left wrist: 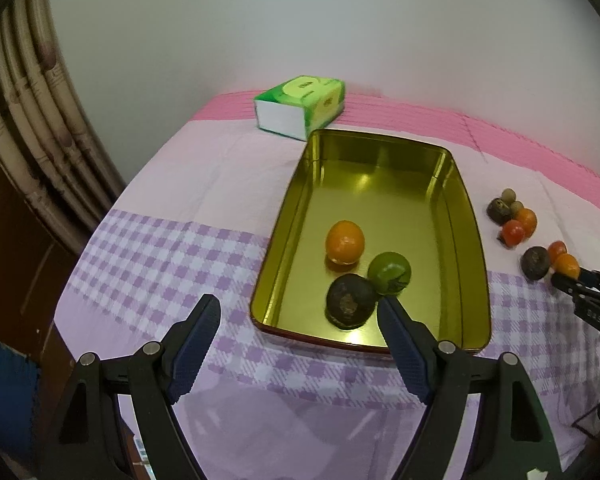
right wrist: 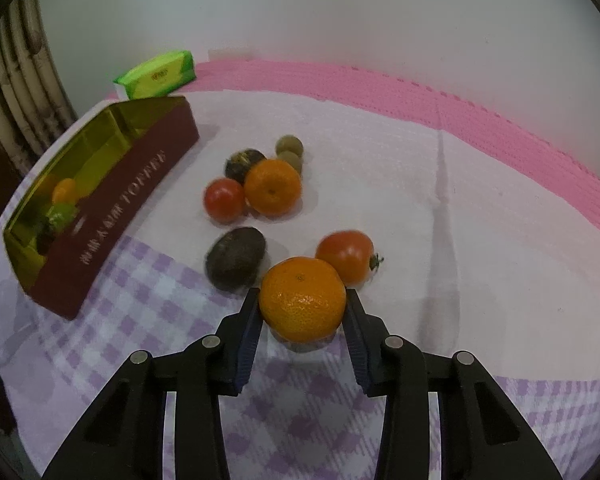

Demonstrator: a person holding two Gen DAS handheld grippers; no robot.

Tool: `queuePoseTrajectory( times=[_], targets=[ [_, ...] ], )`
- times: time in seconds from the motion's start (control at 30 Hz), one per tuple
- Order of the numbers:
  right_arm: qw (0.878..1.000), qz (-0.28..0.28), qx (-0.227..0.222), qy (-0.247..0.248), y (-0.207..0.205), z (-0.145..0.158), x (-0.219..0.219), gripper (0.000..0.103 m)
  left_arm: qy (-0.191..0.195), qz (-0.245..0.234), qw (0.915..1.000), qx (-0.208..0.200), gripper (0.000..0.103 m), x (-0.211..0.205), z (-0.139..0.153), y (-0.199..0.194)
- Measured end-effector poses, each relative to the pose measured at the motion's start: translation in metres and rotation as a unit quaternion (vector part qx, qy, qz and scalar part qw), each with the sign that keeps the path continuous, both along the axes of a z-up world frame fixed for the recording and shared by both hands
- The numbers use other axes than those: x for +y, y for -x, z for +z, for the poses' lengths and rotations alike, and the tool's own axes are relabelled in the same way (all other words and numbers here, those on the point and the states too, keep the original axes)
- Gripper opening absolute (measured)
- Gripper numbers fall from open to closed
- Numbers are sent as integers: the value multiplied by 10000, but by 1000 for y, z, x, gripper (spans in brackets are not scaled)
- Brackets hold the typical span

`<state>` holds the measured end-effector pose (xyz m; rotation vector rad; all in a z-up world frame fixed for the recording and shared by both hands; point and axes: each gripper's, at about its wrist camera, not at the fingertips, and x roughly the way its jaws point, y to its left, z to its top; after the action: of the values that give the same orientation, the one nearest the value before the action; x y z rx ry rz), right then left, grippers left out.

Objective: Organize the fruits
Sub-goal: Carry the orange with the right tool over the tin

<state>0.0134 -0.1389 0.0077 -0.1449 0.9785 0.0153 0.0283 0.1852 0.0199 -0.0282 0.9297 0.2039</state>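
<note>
My right gripper (right wrist: pixel 303 294) is shut on a mandarin orange (right wrist: pixel 302 299), with a blue pad pressed against each side. Close behind it on the cloth lie a tomato (right wrist: pixel 345 256) and a dark fruit (right wrist: pixel 236 259). Farther back are another orange (right wrist: pixel 273 187), a tomato (right wrist: pixel 224 199), a dark fruit (right wrist: pixel 242 162) and two small brown fruits (right wrist: pixel 289 146). The gold tin (left wrist: pixel 476 240) holds an orange (left wrist: pixel 345 242), a green fruit (left wrist: pixel 389 273) and a dark fruit (left wrist: pixel 350 300). My left gripper (left wrist: pixel 297 302) stands open over the tin's near end, with nothing between its fingers.
A green tissue pack (left wrist: pixel 300 106) lies behind the tin by the white wall. The tin's dark red side (right wrist: pixel 116 200) faces the loose fruits. A curtain (left wrist: pixel 28 128) hangs at the left, past the edge of the checked cloth (left wrist: pixel 160 264).
</note>
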Motion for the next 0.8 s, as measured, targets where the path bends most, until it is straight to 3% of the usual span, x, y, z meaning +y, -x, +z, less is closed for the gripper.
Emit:
queuePoseTrajectory(
  times=[0.4,0.8],
  targets=[
    [9936,1036,-205,-412,-19,29,93,41,188,398,9990,-38,78,30,5,4],
    [9804,1949,157,-226,-28,6,185,41,101,816,9966,32,78,54,2,4]
  ],
)
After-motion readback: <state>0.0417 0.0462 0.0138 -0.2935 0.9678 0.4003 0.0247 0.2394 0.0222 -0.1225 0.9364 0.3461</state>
